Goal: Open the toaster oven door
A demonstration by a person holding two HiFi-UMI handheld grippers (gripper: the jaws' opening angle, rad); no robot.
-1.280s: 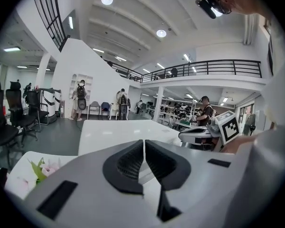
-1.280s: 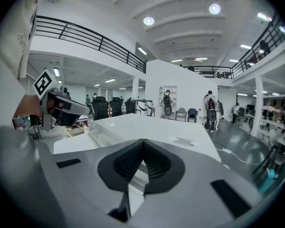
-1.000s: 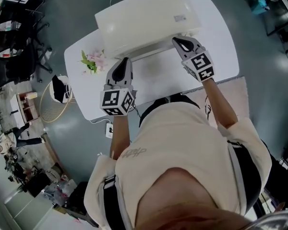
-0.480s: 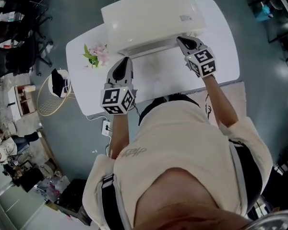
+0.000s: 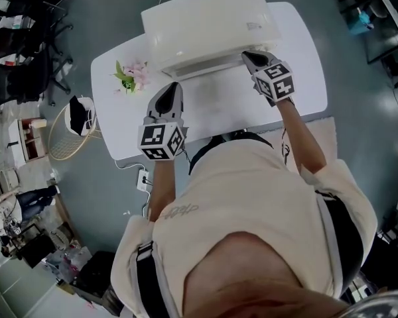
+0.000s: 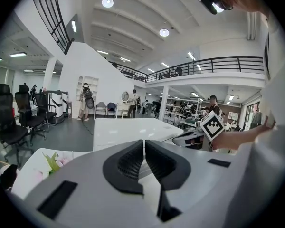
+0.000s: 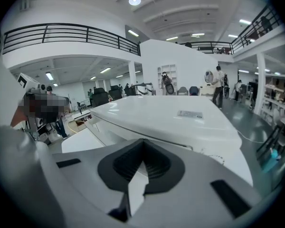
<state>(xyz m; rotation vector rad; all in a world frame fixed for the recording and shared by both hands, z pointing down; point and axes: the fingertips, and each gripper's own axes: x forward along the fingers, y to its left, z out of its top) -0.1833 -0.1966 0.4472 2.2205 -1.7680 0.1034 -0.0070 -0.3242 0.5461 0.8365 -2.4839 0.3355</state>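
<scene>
A white toaster oven (image 5: 209, 25) stands at the far side of a white table (image 5: 225, 108). From above only its top and a thin strip of its front show. My left gripper (image 5: 173, 85) is shut and empty, pointing at the oven's front left from a short way off. My right gripper (image 5: 247, 56) is also shut and empty, its tips right at the oven's front right corner. In the left gripper view the shut gripper (image 6: 144, 148) faces the oven's top (image 6: 128, 129). The right gripper view shows the shut gripper (image 7: 142, 148) just below the oven's edge (image 7: 166, 115).
A small bunch of pink flowers (image 5: 131, 76) lies on the table left of the oven. A wire basket (image 5: 71, 130) stands on the floor at the left. Office chairs (image 5: 26, 32) and people fill the room's far left.
The head view has shifted a little. Both grippers keep about the same places in front of the oven and stay shut.
</scene>
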